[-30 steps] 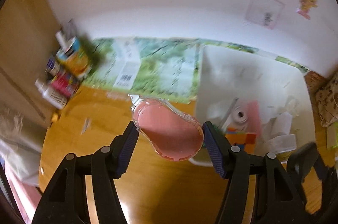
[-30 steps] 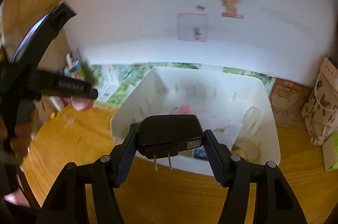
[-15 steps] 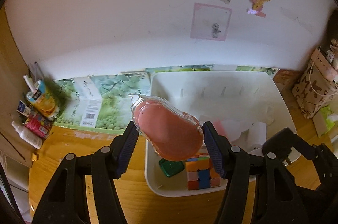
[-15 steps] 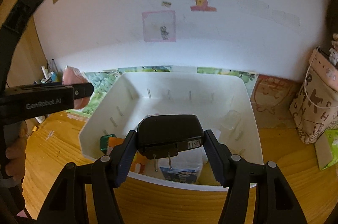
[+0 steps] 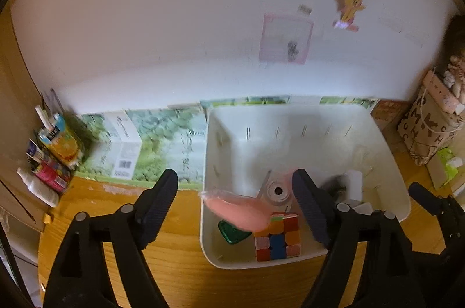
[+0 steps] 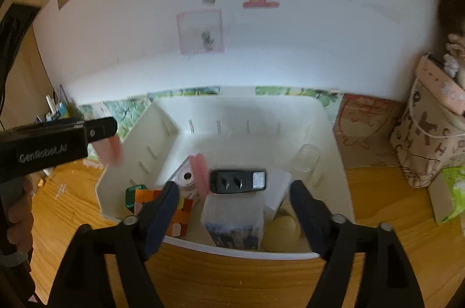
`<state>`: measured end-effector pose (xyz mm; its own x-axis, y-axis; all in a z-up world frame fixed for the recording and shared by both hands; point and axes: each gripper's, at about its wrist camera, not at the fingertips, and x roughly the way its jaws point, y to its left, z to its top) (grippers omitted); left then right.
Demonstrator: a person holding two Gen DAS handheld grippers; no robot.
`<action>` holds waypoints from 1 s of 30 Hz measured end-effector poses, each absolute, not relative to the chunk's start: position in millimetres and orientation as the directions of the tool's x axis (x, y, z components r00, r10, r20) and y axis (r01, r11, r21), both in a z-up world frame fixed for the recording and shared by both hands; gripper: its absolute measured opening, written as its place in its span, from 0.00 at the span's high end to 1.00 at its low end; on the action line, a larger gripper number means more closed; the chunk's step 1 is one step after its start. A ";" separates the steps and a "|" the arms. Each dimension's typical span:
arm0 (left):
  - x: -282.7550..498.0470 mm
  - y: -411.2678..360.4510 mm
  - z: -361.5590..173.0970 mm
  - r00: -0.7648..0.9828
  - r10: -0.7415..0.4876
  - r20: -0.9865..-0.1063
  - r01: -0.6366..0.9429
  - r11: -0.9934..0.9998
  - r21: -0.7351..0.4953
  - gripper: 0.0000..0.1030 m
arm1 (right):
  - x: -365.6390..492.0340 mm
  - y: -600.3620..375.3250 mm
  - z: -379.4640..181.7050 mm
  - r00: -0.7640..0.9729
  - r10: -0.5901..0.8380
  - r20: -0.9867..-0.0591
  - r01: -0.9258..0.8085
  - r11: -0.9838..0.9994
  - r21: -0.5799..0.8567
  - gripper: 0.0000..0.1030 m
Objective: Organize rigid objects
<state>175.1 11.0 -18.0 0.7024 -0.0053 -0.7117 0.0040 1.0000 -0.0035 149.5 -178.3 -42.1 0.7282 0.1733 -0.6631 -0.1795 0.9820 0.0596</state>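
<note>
I see my left gripper [image 5: 235, 191] wide open, holding nothing; the blurred pink oval plastic case [image 5: 237, 210] is just ahead of it, over the white plastic bin [image 5: 389, 157] w/ a colourful puzzle cube [image 5: 277, 236]. My right gripper [image 6: 232, 197] is open too; the black rectangular power adapter [image 6: 237, 181] w/ two prongs is between its fingers, apart from both.

Left gripper [image 5: 235, 203] with jaws spread wide and nothing between the pads. Just ahead, between the fingers, a pink case [image 5: 237, 210], motion-blurred, sits over the near left corner of the white bin [image 5: 213, 139]. Beside it, toward the right finger, a colour cube [image 5: 277, 236]; a green piece [image 5: 232, 232] below the case.
</note>
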 end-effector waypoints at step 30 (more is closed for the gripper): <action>21.4 1.7 -1.4 0.579 0.025 -0.815 -0.114 0.992 -0.051 0.15 | 5.8 -228.0 2.9 0.589 0.218 -0.778 -0.132 0.976 0.173 0.16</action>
